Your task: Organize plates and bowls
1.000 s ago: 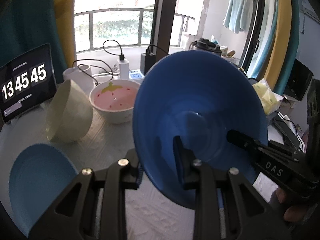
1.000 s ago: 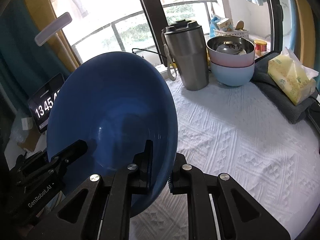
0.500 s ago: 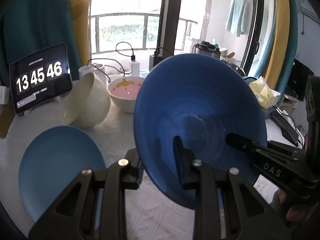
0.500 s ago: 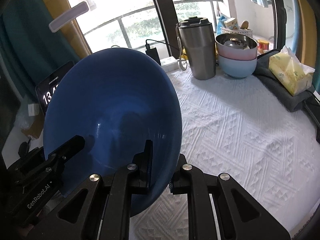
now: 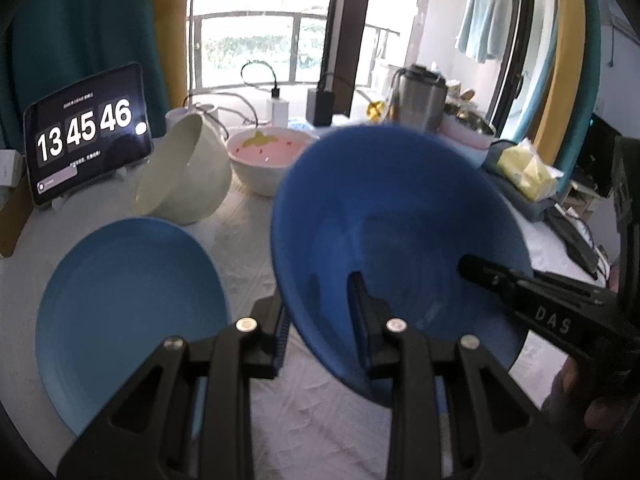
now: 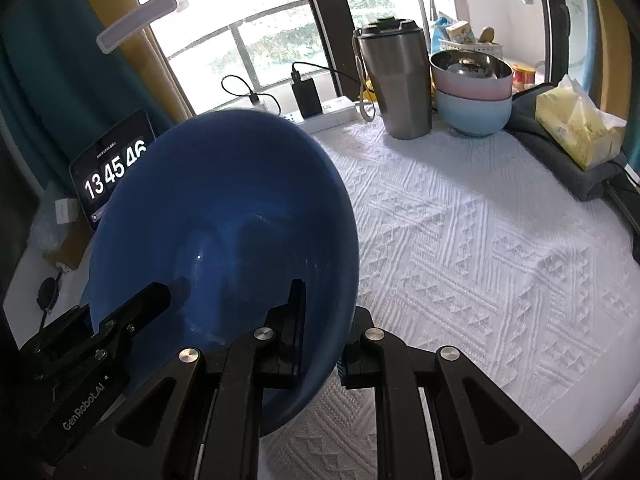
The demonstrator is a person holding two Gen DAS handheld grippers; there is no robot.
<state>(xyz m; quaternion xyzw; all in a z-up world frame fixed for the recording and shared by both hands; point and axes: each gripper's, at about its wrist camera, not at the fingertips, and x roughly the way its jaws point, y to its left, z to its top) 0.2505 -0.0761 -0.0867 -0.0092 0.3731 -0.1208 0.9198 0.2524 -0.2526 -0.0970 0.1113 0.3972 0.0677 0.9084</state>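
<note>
A dark blue bowl (image 5: 400, 220) hangs tilted above the white tablecloth, held by its rim from both sides. My left gripper (image 5: 320, 320) is shut on the near rim, one finger inside the bowl and one outside. My right gripper (image 6: 324, 332) is shut on the bowl (image 6: 224, 220) at its right rim in the same way. On the cloth to the left lies a light blue plate (image 5: 128, 312). Behind it a pale green bowl (image 5: 188, 176) lies tipped, next to a white bowl with a pink inside (image 5: 268, 160).
Far right stands a stack of bowls (image 6: 472, 96), steel in pink on light blue, beside a steel tumbler (image 6: 396, 80). A tissue pack (image 6: 576, 128) lies on a grey cloth. A tablet clock (image 5: 84, 136), chargers and cables line the window side.
Both grippers have carried the blue bowl together across the table. In the left wrist view the light blue plate and the tablet have come more fully into sight.
</note>
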